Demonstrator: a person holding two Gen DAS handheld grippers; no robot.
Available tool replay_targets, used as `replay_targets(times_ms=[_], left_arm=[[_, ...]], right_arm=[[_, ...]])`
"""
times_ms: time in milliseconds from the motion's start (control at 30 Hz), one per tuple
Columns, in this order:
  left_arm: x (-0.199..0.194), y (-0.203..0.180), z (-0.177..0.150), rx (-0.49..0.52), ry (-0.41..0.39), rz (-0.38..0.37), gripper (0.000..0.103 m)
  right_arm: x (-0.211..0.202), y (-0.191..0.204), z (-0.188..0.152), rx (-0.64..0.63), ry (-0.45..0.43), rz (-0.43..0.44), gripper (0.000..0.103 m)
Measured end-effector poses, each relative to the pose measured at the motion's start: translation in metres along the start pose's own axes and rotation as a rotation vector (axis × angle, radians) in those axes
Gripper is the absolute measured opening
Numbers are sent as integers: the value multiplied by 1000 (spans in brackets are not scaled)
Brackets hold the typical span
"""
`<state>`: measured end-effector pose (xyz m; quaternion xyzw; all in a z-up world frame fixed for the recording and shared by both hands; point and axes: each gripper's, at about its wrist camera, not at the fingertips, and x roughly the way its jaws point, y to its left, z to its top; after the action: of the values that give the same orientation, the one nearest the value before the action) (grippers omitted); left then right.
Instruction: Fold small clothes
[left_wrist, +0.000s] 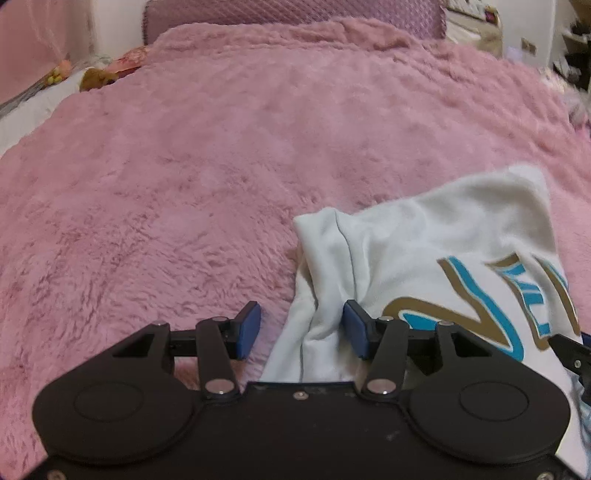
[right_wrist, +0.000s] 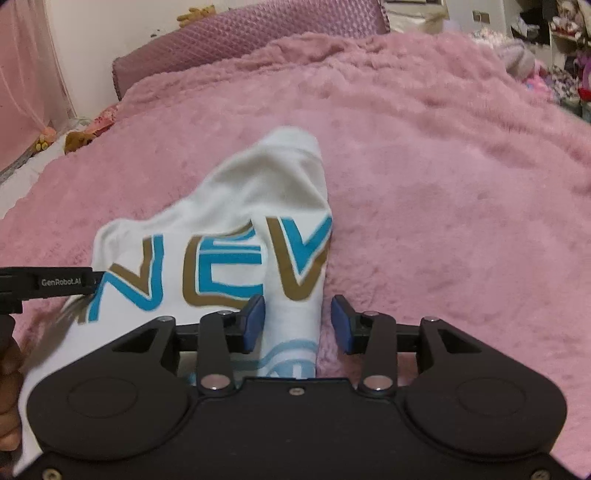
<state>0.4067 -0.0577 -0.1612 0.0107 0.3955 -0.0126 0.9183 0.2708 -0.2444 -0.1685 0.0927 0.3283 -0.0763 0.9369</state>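
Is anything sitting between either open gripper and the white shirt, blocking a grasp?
Nothing visible. The left gripper is open with the white shirt edge between its fingers; the right gripper is open astride the shirt's other edge. Only the pink blanket lies around it.

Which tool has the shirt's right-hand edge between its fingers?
The right tool: the white shirt edge runs between its open fingers. The left tool, also open, straddles the opposite, left edge.
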Motion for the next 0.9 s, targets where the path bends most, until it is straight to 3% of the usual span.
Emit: replay_targets(times_ms=[200, 400, 533, 700, 900], left_arm=[[-21, 6, 31, -7, -132, -10, 50], [40, 11, 30, -61, -26, -20, 55], [40, 20, 28, -77, -37, -56, 58], [35, 15, 26, -58, -57, -46, 58], [12, 26, 19, -55, -57, -50, 58]], right_arm=[[3, -3, 41, 16, -73, 7, 36], [61, -7, 58, 37, -42, -35, 36], [88, -14, 63, 52, 1, -28, 35], [82, -18, 87, 121, -49, -39, 36], [38, -7, 88, 38, -46, -47, 36]])
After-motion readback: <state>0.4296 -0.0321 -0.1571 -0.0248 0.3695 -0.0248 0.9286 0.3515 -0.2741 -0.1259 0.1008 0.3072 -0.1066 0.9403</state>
